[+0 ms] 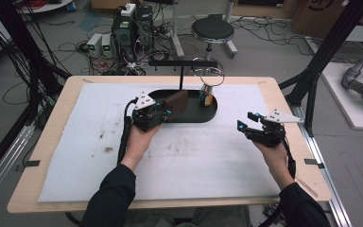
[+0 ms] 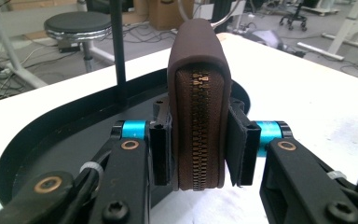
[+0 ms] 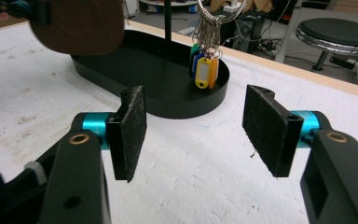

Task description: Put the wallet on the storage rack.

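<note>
— What's the left gripper (image 1: pixel 166 112) got there?

— A brown wallet (image 2: pixel 198 116), zip edge facing the gripper camera. The jaws are clamped on its two flat sides and it stands upright between the pads. From above, the wallet (image 1: pixel 177 103) hangs over the left end of the black tray (image 1: pixel 196 116), about ten o'clock from the table's middle.

— So it's carrying, not picking?

— I'd say carrying, yes. It looks lifted, over the tray's rim, though from here I can't tell whether its lower edge touches the tray floor.

— And the other hand?

— The right gripper (image 1: pixel 248 122) sits well off at three o'clock, over the white mat (image 1: pixel 194 161), jaws apart with nothing between them. Its camera looks across at the tray (image 3: pixel 168 100) and the bunch of key tags (image 3: pixel 204 65) hanging from the stand (image 1: pixel 181 71) at the tray's right end.

— What comes next, do you reckon?

— My guess: set the wallet down in the tray's free left half, or bring it out onto the mat. Either way it wants a level lowering, clear of the stand's post, then the jaws eased apart only once the wallet rests on something. The keys are far enough off at two o'clock not to snag.
</note>
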`<action>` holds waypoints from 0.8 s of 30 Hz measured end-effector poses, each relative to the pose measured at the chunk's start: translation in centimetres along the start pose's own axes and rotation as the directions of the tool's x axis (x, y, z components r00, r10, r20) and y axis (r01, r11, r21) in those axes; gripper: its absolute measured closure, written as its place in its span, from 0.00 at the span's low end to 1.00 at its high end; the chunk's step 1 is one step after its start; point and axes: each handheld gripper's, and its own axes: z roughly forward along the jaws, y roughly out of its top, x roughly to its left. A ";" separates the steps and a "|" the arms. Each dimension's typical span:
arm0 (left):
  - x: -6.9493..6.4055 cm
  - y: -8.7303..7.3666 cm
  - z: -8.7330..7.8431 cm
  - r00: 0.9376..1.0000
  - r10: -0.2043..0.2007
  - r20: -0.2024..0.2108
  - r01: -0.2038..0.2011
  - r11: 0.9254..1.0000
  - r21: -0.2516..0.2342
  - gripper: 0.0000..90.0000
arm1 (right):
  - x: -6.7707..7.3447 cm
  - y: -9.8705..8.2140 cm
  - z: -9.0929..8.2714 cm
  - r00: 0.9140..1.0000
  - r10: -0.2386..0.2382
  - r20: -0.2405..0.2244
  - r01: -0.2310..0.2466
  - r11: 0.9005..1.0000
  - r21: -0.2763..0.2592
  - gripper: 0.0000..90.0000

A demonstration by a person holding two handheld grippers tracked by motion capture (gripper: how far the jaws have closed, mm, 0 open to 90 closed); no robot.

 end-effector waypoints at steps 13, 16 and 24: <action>1.1 -0.3 4.2 0.996 -0.013 -0.088 0.014 1.000 0.015 0.74 | 0.3 0.0 0.3 1.000 -0.012 -0.008 0.013 1.000 0.013 0.46; 1.3 -0.8 5.0 0.995 -0.031 -0.098 0.032 0.999 0.017 0.74 | 0.2 0.0 0.3 1.000 -0.013 -0.005 0.013 1.000 0.012 0.46; 2.0 -1.9 6.1 0.990 -0.055 -0.131 0.059 0.998 0.024 0.74 | 0.2 0.0 0.4 1.000 -0.012 -0.005 0.013 1.000 0.014 0.46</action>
